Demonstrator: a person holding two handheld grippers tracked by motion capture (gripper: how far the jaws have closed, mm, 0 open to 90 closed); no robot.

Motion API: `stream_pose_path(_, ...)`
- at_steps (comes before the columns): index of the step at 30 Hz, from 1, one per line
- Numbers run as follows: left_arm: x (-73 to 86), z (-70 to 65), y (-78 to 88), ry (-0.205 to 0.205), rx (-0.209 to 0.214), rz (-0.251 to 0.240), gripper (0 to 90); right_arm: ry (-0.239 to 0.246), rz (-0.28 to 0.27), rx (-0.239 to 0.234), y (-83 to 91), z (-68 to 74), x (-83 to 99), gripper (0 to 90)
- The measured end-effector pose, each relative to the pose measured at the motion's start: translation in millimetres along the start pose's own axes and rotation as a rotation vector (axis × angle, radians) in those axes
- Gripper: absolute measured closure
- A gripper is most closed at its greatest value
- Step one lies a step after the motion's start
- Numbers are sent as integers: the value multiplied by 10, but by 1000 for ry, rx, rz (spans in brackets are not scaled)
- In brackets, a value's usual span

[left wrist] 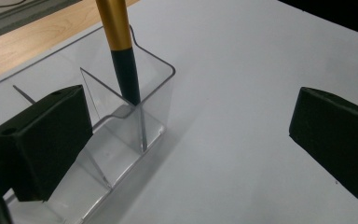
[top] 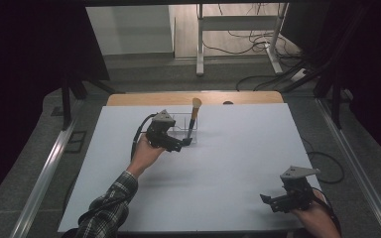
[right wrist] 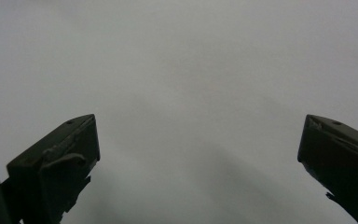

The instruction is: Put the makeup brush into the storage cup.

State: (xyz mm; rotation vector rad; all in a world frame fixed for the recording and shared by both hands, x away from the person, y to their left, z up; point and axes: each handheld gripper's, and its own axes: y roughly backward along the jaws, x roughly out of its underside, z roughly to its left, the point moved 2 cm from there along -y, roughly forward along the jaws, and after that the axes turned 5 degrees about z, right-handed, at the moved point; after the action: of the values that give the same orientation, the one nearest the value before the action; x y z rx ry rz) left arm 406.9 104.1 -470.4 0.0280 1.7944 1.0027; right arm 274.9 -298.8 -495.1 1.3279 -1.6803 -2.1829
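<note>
The bench has a white top, with a strip of light wood along its far edge. The organizer is clear, colourless plastic. The brush has a tan head, a gold ferrule and a black handle. The left claw is black with a grey plate on top, and so is the right claw. The sleeve is plaid in dark green, grey and white. The floor is grey.

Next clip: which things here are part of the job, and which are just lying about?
Part of the job:
- makeup brush, standing in the end compartment
- clear organizer
- left gripper, open beside the organizer

Just around:
- right gripper, open, at the table's near edge
- cables on the floor
- white table
</note>
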Motion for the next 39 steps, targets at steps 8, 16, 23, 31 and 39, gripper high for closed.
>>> stream_pose_path(8,45,-38,17,-8,3,7,0,0,-2,2,5,-1,-2,0)
stream_pose_path(16,90,-40,46,-9,-5,12,0,-9,-15,7,20,-10,-4,0)
stream_pose_path(23,148,-37,84,-6,-16,23,0,-8,-17,9,23,-11,-5,0)
stream_pose_path(31,207,-43,126,-2,-19,36,0,-8,-16,8,22,-8,-6,0)
stream_pose_path(39,259,-56,191,0,-14,44,0,-7,-14,7,22,-9,-7,0)
